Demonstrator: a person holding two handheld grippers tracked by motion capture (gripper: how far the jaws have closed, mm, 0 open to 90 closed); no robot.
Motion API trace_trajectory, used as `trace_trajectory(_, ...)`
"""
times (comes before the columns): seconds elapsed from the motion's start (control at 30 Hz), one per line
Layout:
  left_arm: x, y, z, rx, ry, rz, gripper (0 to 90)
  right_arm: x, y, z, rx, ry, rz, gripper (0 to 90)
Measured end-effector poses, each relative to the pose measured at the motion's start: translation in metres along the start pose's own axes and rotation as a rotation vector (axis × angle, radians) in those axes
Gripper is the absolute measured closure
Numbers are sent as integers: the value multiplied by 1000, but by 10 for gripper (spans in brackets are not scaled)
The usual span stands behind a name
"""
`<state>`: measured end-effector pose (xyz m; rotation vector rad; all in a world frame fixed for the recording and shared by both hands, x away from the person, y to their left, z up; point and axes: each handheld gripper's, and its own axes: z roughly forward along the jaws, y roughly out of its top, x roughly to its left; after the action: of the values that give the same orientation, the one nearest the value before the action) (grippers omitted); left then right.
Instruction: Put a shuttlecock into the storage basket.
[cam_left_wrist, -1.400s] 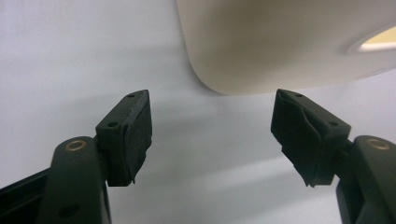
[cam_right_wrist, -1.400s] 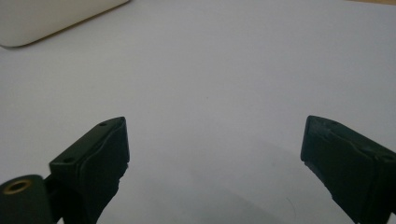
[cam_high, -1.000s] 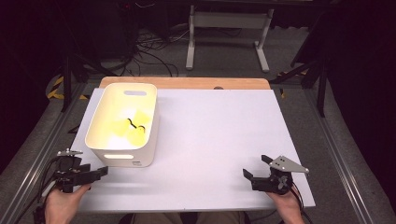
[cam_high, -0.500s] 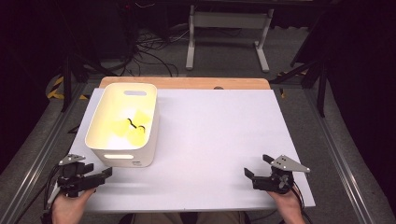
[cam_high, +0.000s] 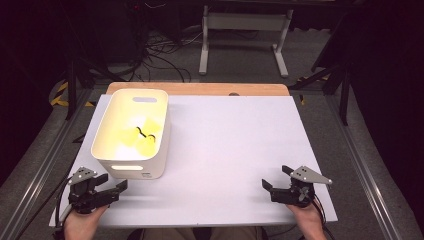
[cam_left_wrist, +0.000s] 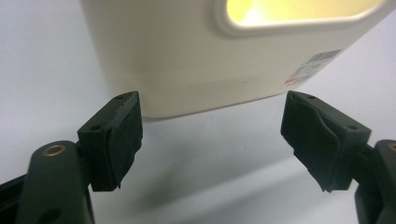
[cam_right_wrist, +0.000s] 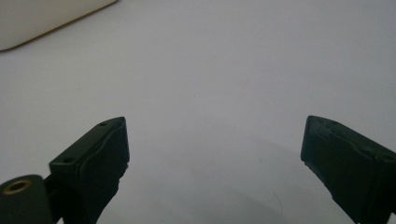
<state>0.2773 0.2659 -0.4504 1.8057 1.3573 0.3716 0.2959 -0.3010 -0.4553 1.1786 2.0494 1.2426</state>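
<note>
White bin sits on the left half of the bench, its short end facing the person, just beyond the left claw. Nearest the viewer, two hands come in from the bottom edge, each holding a claw low over the white bench top. The left claw sits at the near left corner with its jaws spread wide and nothing between them; they have just been opening. In the left gripper view the bin's near wall stands close ahead of the jaws, apart from them, with a cut-out handle slot glowing yellow near its top. A small printed label sits low on that wall; its writing is too small to read. The right claw rests well apart at the near right corner, jaws also spread wide and empty, with bare bench ahead of it. Inside the bin lie yellow pieces and a small dark curved thing, too small to tell. Beyond the bench's wooden far edge, dark cables and a grey metal stand sit on the floor
</note>
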Motion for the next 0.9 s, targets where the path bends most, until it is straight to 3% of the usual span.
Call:
trace_trajectory(0.13,-5,-1,3,0,9,22,207,-1,0,1,0,0,6,83)
trace_trajectory(0.37,-8,-5,4,-14,-19,-5,210,-1,0,0,0,1,8,83)
trace_trajectory(0.67,-20,-7,8,-37,-37,71,226,-1,0,1,3,4,8,83)
trace_trajectory(0.9,-23,-10,10,-58,-66,91,228,1,2,1,-5,5,6,83)
